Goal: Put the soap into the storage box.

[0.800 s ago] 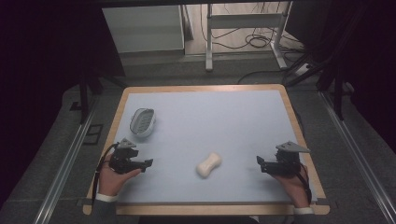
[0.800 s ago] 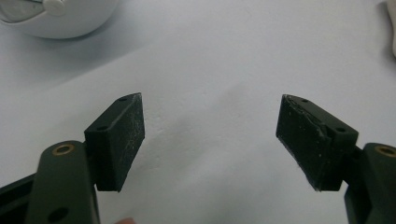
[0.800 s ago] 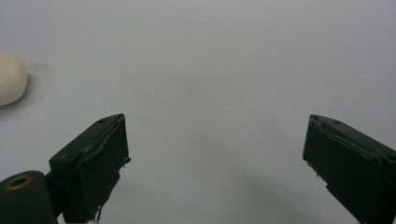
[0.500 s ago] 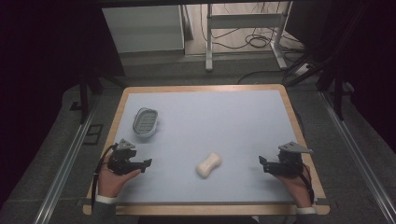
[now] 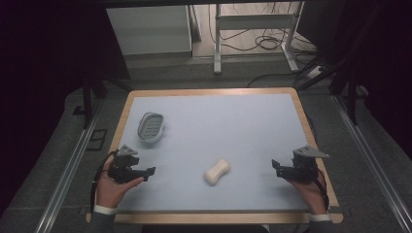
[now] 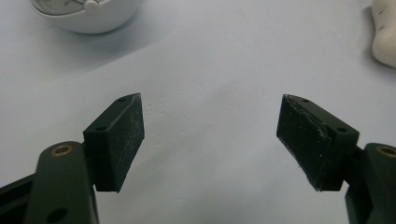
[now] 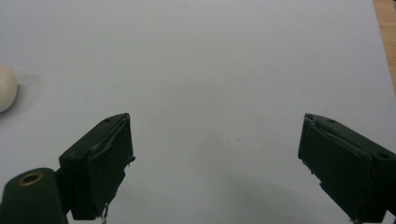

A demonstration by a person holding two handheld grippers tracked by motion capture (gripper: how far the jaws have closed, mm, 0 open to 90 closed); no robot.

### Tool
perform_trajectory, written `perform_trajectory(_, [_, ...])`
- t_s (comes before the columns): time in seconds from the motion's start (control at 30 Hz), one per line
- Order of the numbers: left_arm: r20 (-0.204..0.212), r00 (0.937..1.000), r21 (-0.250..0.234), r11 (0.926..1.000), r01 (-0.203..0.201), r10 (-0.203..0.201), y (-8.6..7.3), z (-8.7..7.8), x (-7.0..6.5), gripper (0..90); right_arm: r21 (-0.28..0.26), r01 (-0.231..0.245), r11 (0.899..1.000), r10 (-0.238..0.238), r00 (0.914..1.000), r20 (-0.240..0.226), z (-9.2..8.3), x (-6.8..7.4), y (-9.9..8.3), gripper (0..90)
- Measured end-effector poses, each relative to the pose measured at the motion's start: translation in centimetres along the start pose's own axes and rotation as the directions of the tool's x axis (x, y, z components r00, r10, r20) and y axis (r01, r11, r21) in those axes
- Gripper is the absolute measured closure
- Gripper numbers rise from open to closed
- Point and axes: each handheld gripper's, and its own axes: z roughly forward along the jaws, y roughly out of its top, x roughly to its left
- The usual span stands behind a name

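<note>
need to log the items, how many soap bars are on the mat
1. The soap bar lies on the blue mat near its front middle, between the two tools and to the right of the soap dish. Nothing looks hidden.

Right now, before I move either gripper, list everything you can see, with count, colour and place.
soap bar: 1, cream-white, near the front middle of the mat, between the two grippers
soap dish: 1, grey-white, left part of the mat, beyond the left gripper
mat: 1, pale blue, covering the table top
table: 1, wooden edge around the mat
left gripper: 1, black, front left, jaws open and empty
right gripper: 1, black, front right, jaws open and empty
</note>
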Motion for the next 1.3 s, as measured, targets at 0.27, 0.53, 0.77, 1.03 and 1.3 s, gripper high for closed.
perform_trajectory(0.27, [0.016,0.9994,0.017,0.9994,-0.029,0.029,1.1,-0.4,-0.9,23.1,0.006,0.003,1.000,-0.003,1.0000,0.005,-0.2,-0.2,-0.2,10.2])
perform_trajectory(0.53, [0.026,0.9987,0.034,0.9984,-0.044,0.043,2.0,-0.5,-1.6,24.5,0.008,-0.006,1.000,0.006,0.9999,0.013,-0.3,-0.5,-0.3,10.3])
perform_trajectory(0.77, [0.042,0.9951,0.058,0.9941,-0.091,0.089,3.2,-0.3,-2.9,24.3,0.014,-0.004,1.000,0.003,0.9999,0.013,-0.3,-0.5,-0.4,10.2])
perform_trajectory(1.03, [0.062,0.9903,0.079,0.9885,-0.129,0.124,4.0,0.2,-4.2,24.1,0.013,0.004,1.000,-0.004,1.0000,0.008,-0.2,-0.3,-0.4,10.3])
perform_trajectory(1.3, [0.078,0.9828,0.112,0.9781,-0.175,0.167,5.2,1.4,-6.1,24.1,0.022,0.012,1.000,-0.013,0.9999,0.009,-0.1,-0.2,-0.4,10.2])
